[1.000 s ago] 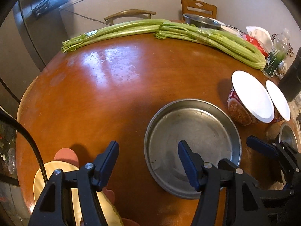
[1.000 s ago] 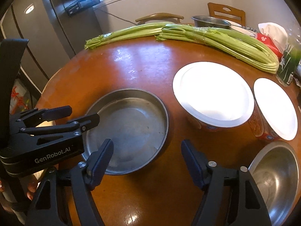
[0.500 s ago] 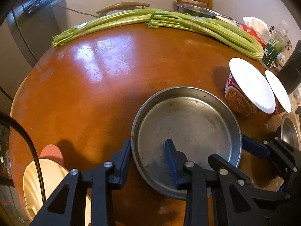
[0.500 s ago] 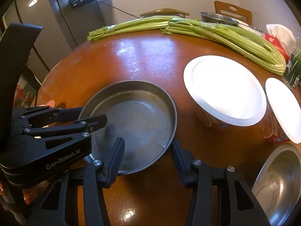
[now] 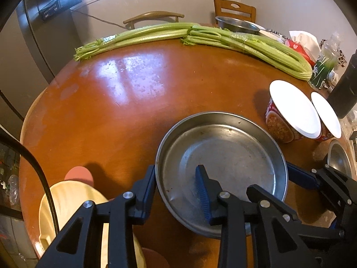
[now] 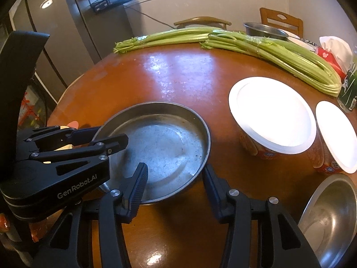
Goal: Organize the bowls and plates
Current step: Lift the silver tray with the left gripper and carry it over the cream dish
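Fingers of my left gripper [image 5: 177,187] straddle the near-left rim of the metal plate [image 5: 227,156], one finger outside the wall, the other on the plate's floor; the gap between them is narrow, but I cannot tell whether they actually pinch the rim. My right gripper [image 6: 175,184] does the same at the plate's near-right edge: its left finger sits inside the plate, its right finger just outside the rim, jaws spread wider than the wall between them. The plate lies on the round wooden table [image 5: 133,102], near its front edge. Just right of the plate stand two lidded noodle cups [image 6: 271,116], side by side. A steel bowl [image 6: 330,218] sits at the near right, beside my right gripper. Along the table's far side lie long celery bunches [image 5: 223,39], and behind them another metal bowl [image 5: 236,24].
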